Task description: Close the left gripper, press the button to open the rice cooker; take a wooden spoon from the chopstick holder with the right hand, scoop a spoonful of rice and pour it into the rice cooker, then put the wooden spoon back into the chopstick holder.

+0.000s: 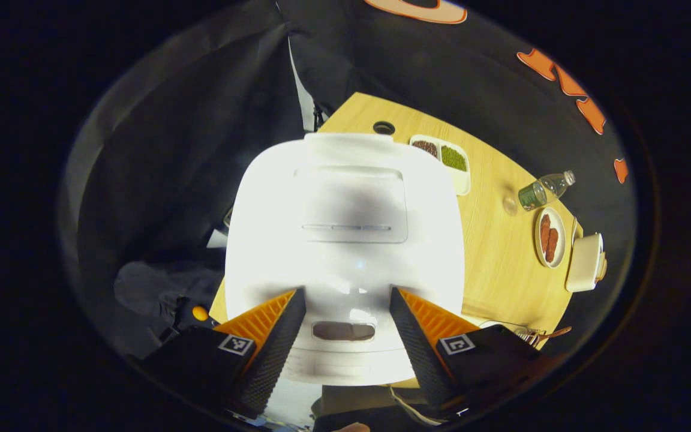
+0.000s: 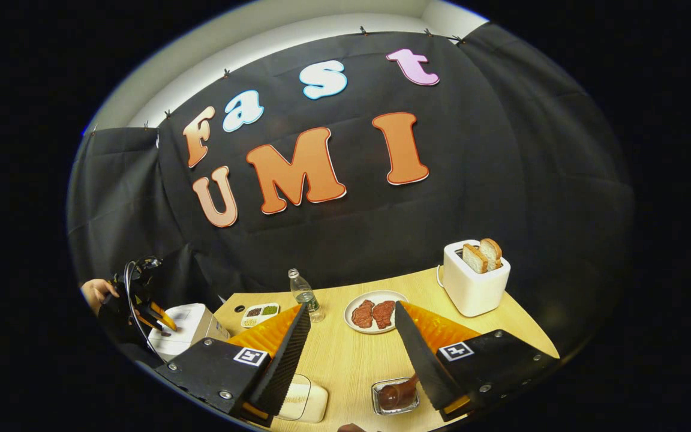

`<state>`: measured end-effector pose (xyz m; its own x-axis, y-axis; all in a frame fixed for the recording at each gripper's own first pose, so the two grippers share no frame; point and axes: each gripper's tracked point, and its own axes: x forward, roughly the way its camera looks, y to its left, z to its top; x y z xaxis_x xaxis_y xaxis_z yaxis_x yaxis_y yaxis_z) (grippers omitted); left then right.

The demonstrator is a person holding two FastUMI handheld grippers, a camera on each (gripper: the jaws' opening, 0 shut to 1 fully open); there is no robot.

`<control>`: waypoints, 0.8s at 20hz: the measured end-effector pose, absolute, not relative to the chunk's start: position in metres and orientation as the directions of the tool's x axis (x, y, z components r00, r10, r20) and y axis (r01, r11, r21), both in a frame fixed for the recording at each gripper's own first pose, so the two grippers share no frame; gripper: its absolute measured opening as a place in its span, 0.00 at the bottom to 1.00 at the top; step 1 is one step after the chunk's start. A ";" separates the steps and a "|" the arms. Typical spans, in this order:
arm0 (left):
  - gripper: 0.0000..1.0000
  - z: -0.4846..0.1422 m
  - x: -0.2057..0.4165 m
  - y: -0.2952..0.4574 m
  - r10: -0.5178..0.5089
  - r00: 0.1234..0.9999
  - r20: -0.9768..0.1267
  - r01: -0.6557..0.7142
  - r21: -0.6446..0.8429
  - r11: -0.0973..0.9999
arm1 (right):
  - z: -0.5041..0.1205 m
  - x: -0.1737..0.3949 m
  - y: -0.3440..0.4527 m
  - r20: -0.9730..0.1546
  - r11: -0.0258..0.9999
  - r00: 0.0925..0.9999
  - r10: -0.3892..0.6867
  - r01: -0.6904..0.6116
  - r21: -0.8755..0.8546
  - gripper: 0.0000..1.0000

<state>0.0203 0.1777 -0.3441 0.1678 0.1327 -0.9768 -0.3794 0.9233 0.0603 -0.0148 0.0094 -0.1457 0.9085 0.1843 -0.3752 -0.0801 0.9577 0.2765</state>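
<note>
The white rice cooker (image 1: pixel 345 228) stands with its lid down, its dark oval button (image 1: pixel 344 330) on the front edge. My left gripper (image 1: pixel 347 295) hovers open right over that front edge, one finger on each side of the button and touching nothing. In the right gripper view the cooker (image 2: pixel 185 327) is far left, with the left gripper (image 2: pixel 149 312) and a hand (image 2: pixel 96 294) above it. My right gripper (image 2: pixel 351 309) is open and empty above the table. Just below its right finger, a small clear holder (image 2: pixel 394 396) contains a brown wooden spoon. The spoon handle (image 1: pixel 556 331) sticks out at the table's near right.
On the wooden table (image 2: pixel 345 360) are a divided dish of beans and grains (image 2: pixel 260 313), a plastic bottle (image 2: pixel 303 295), a plate of meat slices (image 2: pixel 374 312), a white toaster with bread (image 2: pixel 474 277) and a white box (image 2: pixel 305 401) by my right gripper's left finger.
</note>
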 end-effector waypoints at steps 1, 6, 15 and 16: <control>0.97 -0.343 0.025 0.177 0.139 0.183 -0.973 -0.380 0.061 0.923 | -0.147 -0.014 0.014 -0.377 0.959 0.906 0.191 -0.089 0.270 0.89; 1.00 -0.343 0.027 0.175 0.156 0.233 -0.960 -0.357 0.065 0.932 | -0.147 -0.011 0.034 -0.379 0.963 0.899 0.218 -0.135 0.233 0.89; 0.99 -0.178 0.078 0.176 0.279 0.789 -0.548 -0.293 0.064 0.954 | -0.081 0.015 0.054 -0.246 0.978 0.949 0.197 -0.172 0.122 0.88; 0.94 -0.155 0.080 0.170 0.280 0.837 -0.471 -0.283 0.065 0.957 | -0.067 0.025 0.055 -0.217 0.978 0.956 0.198 -0.178 0.109 0.88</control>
<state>0.0799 0.1696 -0.1555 0.8369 0.2796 -0.4706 -0.2831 0.9569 0.0651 0.0246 0.0554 -0.0668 0.9559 0.1979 -0.2169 -0.1779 0.9780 0.1087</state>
